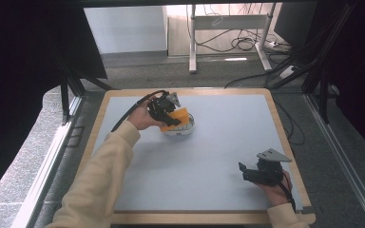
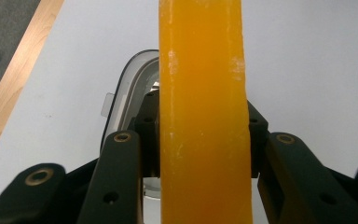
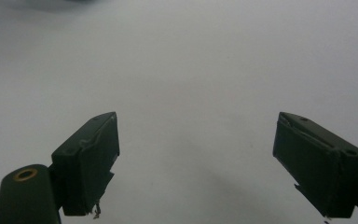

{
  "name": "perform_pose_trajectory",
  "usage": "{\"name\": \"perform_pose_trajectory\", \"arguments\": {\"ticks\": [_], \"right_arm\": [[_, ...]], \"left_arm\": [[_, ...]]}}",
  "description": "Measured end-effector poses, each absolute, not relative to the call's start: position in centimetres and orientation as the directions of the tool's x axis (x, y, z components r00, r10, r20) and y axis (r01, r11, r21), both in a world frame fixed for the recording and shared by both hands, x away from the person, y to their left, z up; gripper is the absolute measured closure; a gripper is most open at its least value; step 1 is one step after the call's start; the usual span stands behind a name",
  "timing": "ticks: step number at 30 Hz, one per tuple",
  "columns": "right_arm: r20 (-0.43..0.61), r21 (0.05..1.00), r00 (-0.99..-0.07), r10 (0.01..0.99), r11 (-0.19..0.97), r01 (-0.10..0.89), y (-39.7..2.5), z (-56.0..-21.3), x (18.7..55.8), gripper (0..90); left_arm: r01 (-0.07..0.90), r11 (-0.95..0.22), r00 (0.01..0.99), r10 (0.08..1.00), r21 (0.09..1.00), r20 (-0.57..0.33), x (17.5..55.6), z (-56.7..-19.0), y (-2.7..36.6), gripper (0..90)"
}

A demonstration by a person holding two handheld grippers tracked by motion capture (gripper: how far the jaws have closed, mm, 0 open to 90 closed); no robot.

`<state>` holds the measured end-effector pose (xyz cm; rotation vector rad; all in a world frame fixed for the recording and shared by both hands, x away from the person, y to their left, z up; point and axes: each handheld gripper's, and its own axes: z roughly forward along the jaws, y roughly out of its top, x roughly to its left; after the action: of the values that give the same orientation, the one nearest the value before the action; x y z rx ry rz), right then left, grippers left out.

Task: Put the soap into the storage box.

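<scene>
An orange sponge (image 1: 179, 117) sits just left of centre in the upper half of the high view, clamped between the jaws of the left gripper (image 1: 164, 108) and held above a white, rounded dish (image 1: 183, 130) on the grey table. In the left gripper view the sponge (image 2: 203, 116) stands on edge as a tall, smooth amber slab running from top to bottom of the frame, with the dish's pale rim (image 2: 126, 88) behind it at centre left.

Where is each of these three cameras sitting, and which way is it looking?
High view: above the person's side, looking forward and down at the table; both forearms and grippers enter from below.
Left gripper view: rides the left gripper, jaws clamping an orange block over a white dish; the high view shares these.
Right gripper view: rides the right gripper, jaws open over bare tabletop.
</scene>
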<state>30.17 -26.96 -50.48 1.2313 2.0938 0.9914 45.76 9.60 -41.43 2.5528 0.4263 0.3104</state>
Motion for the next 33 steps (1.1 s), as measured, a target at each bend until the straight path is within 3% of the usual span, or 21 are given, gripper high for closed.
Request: {"name": "perform_pose_trajectory", "arguments": {"ticks": [16,33], "right_arm": [[-0.067,0.793,-0.456,0.887,0.325,0.515,-27.0,-50.6,30.2,14.8],[-0.071,0.791,-0.453,0.889,0.327,0.517,-27.2,-50.7,30.2,14.8]], "left_arm": [[0.190,-0.831,0.942,0.304,0.524,0.142,47.7,-41.7,8.1,62.2],[0.206,-0.840,0.948,0.299,0.501,0.111,50.0,-44.2,8.2,62.1]]}}
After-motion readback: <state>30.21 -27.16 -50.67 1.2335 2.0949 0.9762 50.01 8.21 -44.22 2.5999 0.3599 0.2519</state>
